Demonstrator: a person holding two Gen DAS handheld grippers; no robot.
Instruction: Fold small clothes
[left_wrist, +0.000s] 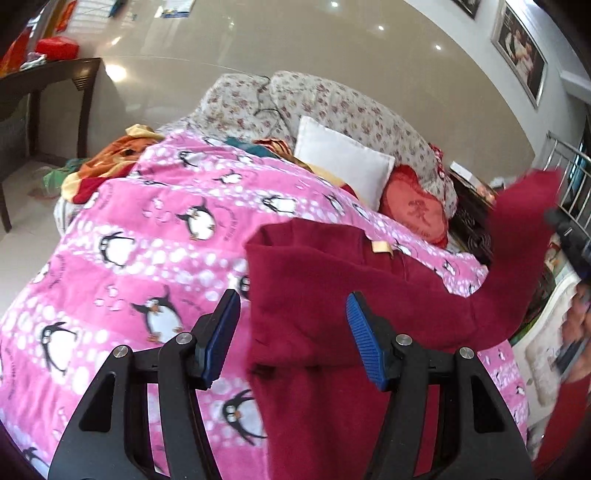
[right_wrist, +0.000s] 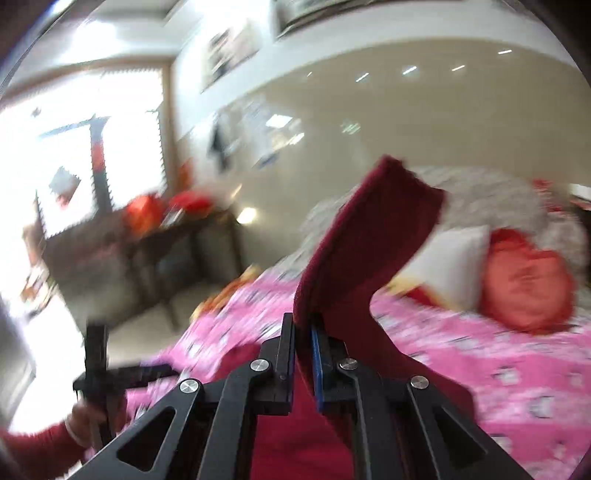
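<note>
A dark red garment (left_wrist: 332, 280) lies on the pink penguin blanket (left_wrist: 147, 236), with a tan label near its upper edge. My left gripper (left_wrist: 291, 332) is open just above the garment's left edge, holding nothing. My right gripper (right_wrist: 303, 354) is shut on a strip of the same red garment (right_wrist: 373, 236), which rises up and curls over the fingers. In the left wrist view that lifted part (left_wrist: 524, 221) hangs at the far right, by the right gripper's body (left_wrist: 569, 236). The right wrist view is blurred.
A white pillow (left_wrist: 347, 162), a red cushion (left_wrist: 417, 210) and a floral quilt (left_wrist: 332, 103) lie at the bed's head. Orange and red clothes (left_wrist: 107, 162) are piled at the far left edge. A dark wooden table (left_wrist: 48, 85) stands left of the bed.
</note>
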